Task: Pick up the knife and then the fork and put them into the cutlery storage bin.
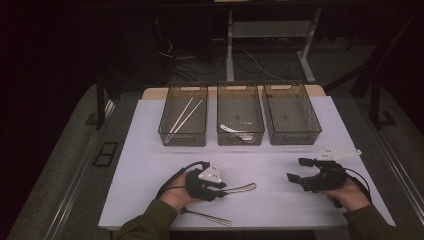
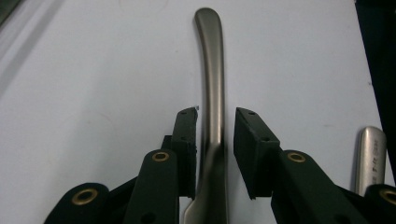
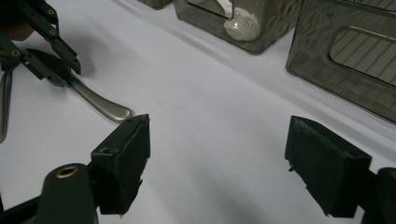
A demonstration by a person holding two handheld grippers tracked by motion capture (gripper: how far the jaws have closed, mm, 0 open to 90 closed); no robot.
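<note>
Chopsticks (image 1: 183,116) in left bin (image 1: 170,129), white spoon (image 1: 235,131) in middle (left gripper (image 1: 222,191) loosened around knife (image 1: 240,188), right gripper (image 1: 295,169) agape)

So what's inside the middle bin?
The middle bin holds one white plastic spoon lying near its front wall. The rest of its floor looks bare, though the dark front wall hides the strip right behind it.

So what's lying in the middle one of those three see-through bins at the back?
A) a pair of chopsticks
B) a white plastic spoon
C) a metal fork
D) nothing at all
B: in the high view a white plastic spoon lies in the middle bin, while the chopsticks sit in the left bin.
</note>
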